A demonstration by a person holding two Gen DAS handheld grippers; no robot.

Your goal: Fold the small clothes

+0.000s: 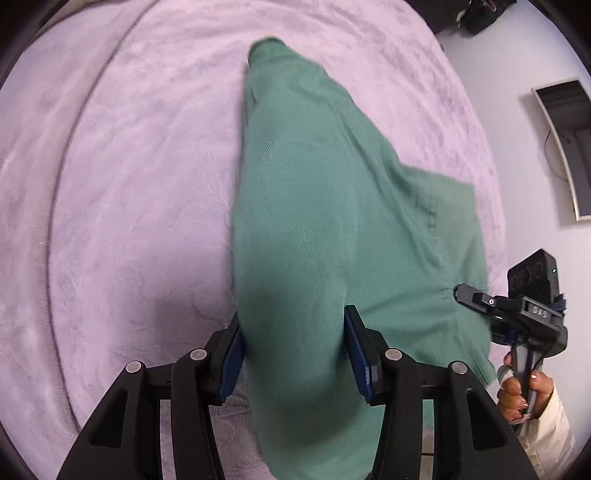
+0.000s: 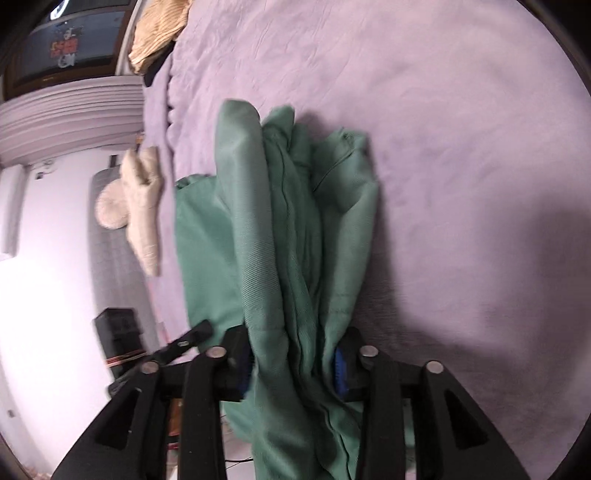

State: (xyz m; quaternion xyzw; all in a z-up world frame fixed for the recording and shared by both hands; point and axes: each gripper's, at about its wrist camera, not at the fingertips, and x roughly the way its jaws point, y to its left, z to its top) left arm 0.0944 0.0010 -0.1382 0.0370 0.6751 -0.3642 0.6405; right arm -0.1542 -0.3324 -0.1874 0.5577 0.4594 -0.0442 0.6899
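- Gripping a thick fold of the green garment (image 1: 295,206), our left gripper (image 1: 293,354) has both blue pads against the cloth.
- Our right gripper (image 2: 293,363) has bunched folds of the same garment between its fingers; blur hides whether the pads press, so we cannot tell its grip.
- Garment stretches away from both grippers across the lilac blanket (image 1: 129,166), far end resting on it.
- Beyond, at the blanket's edge: yellow ribbed cloth (image 2: 159,29) and cream cloth (image 2: 144,206).
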